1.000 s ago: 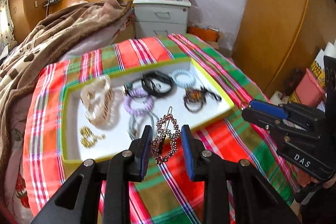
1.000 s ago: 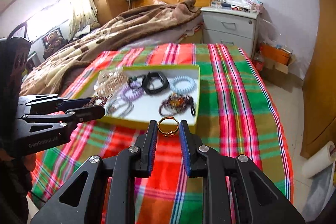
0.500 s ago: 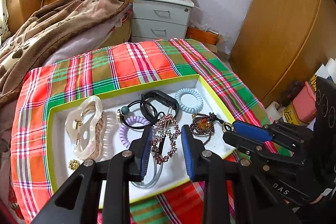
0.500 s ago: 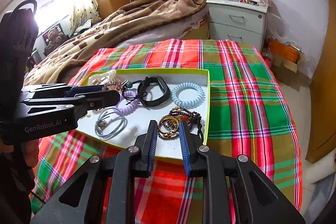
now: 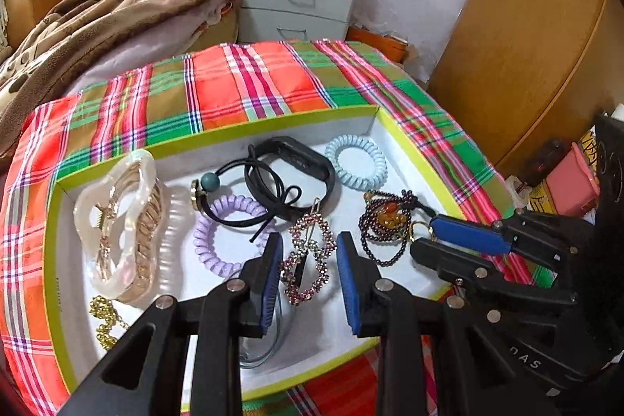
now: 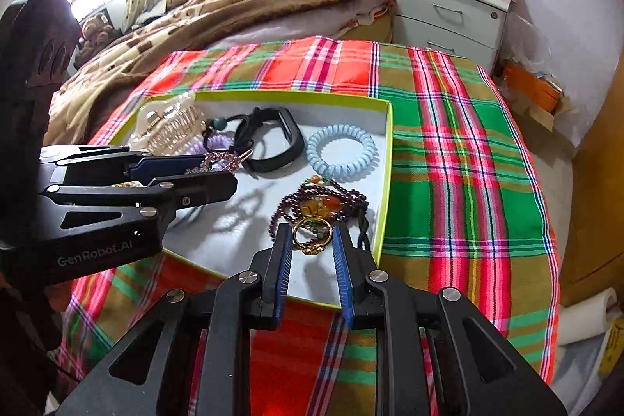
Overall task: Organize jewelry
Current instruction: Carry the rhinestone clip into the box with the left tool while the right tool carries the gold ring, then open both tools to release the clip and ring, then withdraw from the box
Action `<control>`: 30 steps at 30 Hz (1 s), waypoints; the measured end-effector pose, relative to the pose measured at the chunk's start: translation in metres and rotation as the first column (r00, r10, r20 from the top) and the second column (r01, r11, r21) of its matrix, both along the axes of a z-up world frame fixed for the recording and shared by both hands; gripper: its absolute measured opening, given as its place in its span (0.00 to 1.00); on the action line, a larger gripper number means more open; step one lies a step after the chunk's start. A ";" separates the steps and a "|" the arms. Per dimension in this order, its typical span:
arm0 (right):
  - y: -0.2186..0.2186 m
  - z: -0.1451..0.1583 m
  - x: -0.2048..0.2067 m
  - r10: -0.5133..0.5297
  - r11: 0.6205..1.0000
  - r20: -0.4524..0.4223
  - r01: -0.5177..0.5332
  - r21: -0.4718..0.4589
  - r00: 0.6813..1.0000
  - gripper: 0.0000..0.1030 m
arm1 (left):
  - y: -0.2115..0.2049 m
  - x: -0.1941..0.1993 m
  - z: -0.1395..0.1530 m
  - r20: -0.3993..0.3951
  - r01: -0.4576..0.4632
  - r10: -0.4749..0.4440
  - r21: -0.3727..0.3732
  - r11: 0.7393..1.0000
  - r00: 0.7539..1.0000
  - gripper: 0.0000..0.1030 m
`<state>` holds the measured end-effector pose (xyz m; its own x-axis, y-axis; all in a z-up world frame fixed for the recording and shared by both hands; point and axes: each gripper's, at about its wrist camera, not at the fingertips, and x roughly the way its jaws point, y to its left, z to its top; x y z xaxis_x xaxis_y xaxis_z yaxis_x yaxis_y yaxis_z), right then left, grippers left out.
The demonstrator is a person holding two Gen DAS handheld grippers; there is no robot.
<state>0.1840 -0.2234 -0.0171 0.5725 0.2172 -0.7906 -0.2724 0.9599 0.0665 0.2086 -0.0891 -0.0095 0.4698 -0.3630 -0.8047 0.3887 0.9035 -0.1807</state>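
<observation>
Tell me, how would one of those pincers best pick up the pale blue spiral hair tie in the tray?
Probably from above, pinching one side of the loop. The pale blue spiral hair tie lies flat in the tray's far right corner, so one finger can drop into its open centre. The side towards the black band looks freest; the tray walls crowd the others.

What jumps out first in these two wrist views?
The bright plaid cloth under a white tray crowded with hair ties and beads. The left gripper holds a sparkly hair clip over the tray's middle, and the right gripper holds a gold ring above the dark bead bracelet.
</observation>
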 end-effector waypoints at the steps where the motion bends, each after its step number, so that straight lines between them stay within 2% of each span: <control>1: 0.000 -0.001 0.001 0.000 1.000 -0.006 0.000 -0.003 1.000 0.21 | -0.001 0.000 -0.002 -0.003 -0.003 0.003 0.012 1.000 1.000 0.29; 23: 0.005 -0.006 0.006 0.022 0.998 -0.034 -0.024 -0.052 0.999 0.21 | -0.002 -0.001 -0.008 -0.018 -0.006 0.007 0.035 0.999 1.000 0.29; 30: 0.005 -0.005 0.006 0.015 0.999 -0.033 -0.016 -0.043 0.999 0.22 | -0.003 -0.002 -0.007 -0.019 -0.006 0.006 0.038 0.999 1.000 0.34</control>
<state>0.1898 -0.2182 -0.0222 0.5428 0.1910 -0.8178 -0.2855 0.9578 0.0342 0.2069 -0.0918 -0.0161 0.4561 -0.3295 -0.8267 0.3802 0.9120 -0.1538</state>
